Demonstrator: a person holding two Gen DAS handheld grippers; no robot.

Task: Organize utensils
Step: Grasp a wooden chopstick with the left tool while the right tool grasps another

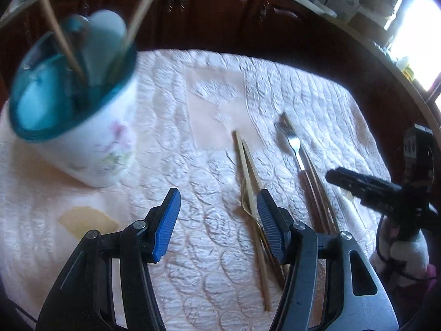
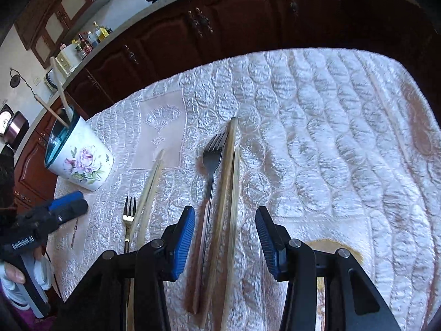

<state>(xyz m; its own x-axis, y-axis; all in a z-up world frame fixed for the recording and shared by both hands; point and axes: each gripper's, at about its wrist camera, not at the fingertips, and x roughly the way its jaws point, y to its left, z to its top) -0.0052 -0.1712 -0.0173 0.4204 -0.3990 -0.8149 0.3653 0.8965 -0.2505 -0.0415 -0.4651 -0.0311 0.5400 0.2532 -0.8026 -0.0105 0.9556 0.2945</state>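
A white floral cup with a blue rim [image 1: 82, 127] stands on the quilted cloth at the left and holds two wooden chopsticks; it also shows in the right wrist view [image 2: 80, 162]. My left gripper [image 1: 217, 215] is open and empty above the cloth, just left of a pair of chopsticks [image 1: 248, 165] and a small gold fork [image 2: 129, 215]. My right gripper [image 2: 224, 240] is open and empty over a steel fork [image 2: 210, 165] and two chopsticks [image 2: 228, 193]. The steel fork also shows in the left wrist view [image 1: 293, 143].
The table wears a white quilted cloth [image 2: 317, 138]. A single chopstick [image 2: 388, 113] lies near its far right edge. Dark wooden cabinets [image 2: 234, 22] stand behind the table. A yellowish patch [image 1: 85, 220] marks the cloth near my left gripper.
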